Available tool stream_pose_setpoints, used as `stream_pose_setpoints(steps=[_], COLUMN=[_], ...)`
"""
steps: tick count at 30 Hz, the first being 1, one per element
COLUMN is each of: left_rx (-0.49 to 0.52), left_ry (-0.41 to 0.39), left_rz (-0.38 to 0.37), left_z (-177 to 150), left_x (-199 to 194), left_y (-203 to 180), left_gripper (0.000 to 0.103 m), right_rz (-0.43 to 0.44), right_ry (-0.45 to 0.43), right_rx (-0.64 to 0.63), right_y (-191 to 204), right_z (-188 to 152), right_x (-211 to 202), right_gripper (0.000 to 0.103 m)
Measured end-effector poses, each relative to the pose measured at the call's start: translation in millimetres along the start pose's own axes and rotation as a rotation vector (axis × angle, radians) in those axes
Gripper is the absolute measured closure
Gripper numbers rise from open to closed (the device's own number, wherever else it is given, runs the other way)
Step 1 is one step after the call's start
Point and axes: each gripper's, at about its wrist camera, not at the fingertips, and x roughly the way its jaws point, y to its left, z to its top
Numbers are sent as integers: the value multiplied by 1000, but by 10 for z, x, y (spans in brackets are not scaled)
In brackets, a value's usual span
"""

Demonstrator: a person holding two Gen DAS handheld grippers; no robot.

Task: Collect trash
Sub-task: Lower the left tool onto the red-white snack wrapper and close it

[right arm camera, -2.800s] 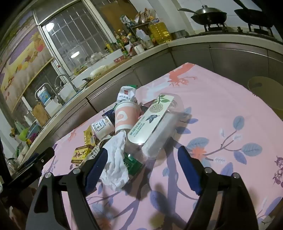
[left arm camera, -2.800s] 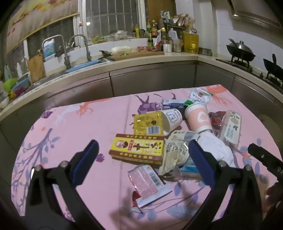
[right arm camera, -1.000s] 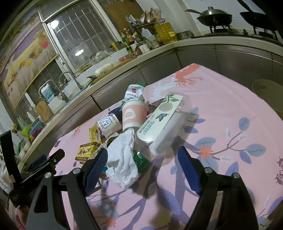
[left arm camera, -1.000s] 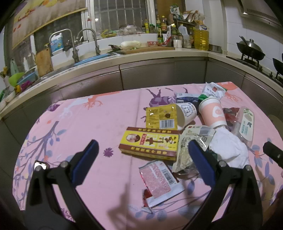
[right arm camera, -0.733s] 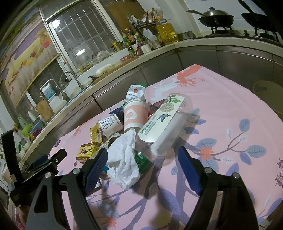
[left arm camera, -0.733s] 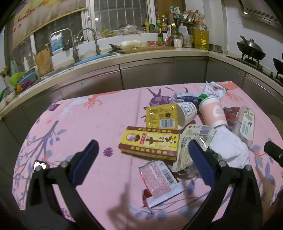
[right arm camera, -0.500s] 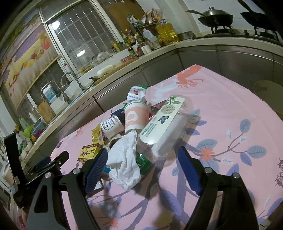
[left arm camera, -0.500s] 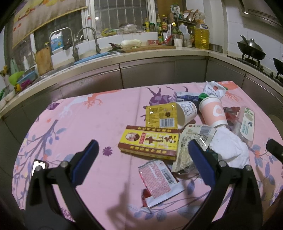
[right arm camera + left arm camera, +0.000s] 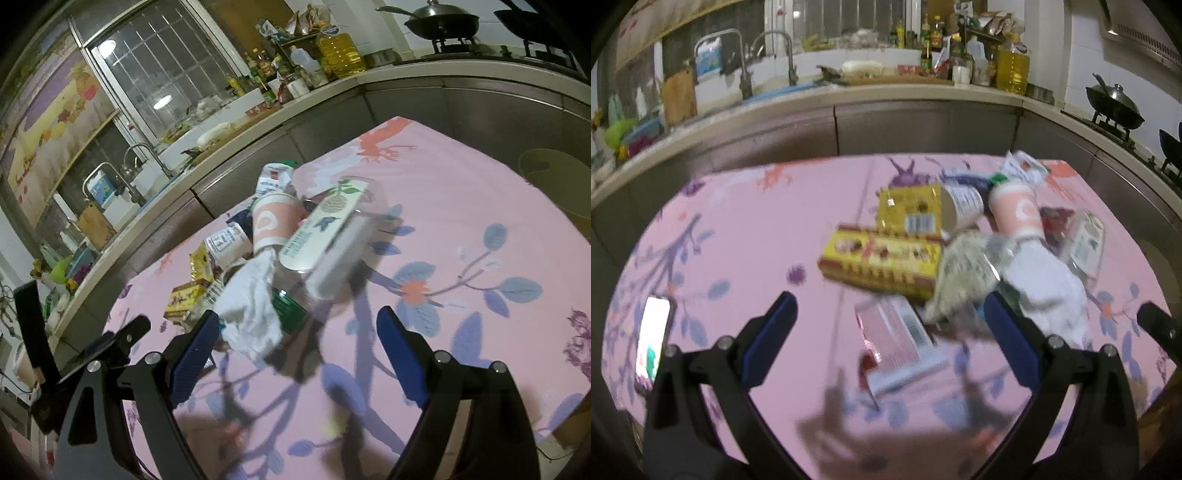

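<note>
A heap of trash lies on the pink flowered tablecloth (image 9: 757, 240): a yellow box (image 9: 882, 258), a yellow packet (image 9: 912, 214), a white cup (image 9: 964, 201), a pink cup (image 9: 1015, 212), a crumpled white tissue (image 9: 1045, 284), a clear lidded tray (image 9: 1086, 243) and a red-and-white wrapper (image 9: 897, 339). My left gripper (image 9: 888, 310) hangs open over the wrapper, touching nothing. My right gripper (image 9: 297, 321) has its jaws opening, with nothing pressed between them. The tissue (image 9: 251, 310) and a green packet (image 9: 290, 310) lie just ahead of its left finger, the tray (image 9: 325, 229) and pink cup (image 9: 271, 221) beyond.
A lit phone (image 9: 652, 343) lies at the table's left edge. A kitchen counter (image 9: 886, 99) with taps, bottles and a wok (image 9: 1115, 107) runs behind the table. A round pale stool or bin (image 9: 554, 177) stands past the table's right edge.
The left wrist view has swung slightly and is now blurred, with more of the phone showing. The right gripper's fingers stand a little wider. The trash has not moved.
</note>
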Motion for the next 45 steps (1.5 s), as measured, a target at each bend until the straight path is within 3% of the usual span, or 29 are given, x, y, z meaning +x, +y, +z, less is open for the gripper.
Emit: stream_pose_setpoints(steps=[7,11,15,17,22,24,25,27,28,30,31,32,35,38,45], left_rx=[-9,-28,-30,-30,-117,-113,-107,-94,-105,-147,-157,-166,-175,-187,-177], left_ry=[76,115,228,264,167,131,124,143,158,183,191,200,223,263,294], left_rz=[-47,-67,-197,-199,-119,-55,-38,-19,-31,-85,-96,-109,-146,-201,-264], left_z=[-444,-545,-618,-662,-496,-399,-375,-302,-271,-228,-229,-215,-194,-204,-199], left_x=[-162,-189,-97,-44,-22,18,43,163,216,331,372,409,498,589,656], left_y=[-60,-7,-6,5,304,417,449,529,556,607,628,631,614,564,423], left_gripper=[6,6,6,6,6,6,6,6,6,6,6,7,13,21,37], right_rz=[-19,40,129,155,116,112,120,124,107,86,80,67,56,85,110], right_ry=[-12,9,88,97,-20,-148,-193,-294,-292,-195,-177,-165,-95,-13,105], right_rx=[9,-21,-94,-120,-186,-225,-233,-230,-219,-213,-205,-213,-270,-243,-175], right_y=[-47,47,214,269,394,473,488,489,474,445,418,411,457,408,294], right_z=[-117,-197,-239,-236,-88,-67,-58,-61,-31,61,68,62,42,-12,-44], right_x=[-138,-115,6,26,-126,-328,-374,-466,-446,-301,-249,-211,-62,90,409], right_gripper=[19,19,10,10,10,10,5,5,5,5,11,25,50,61,67])
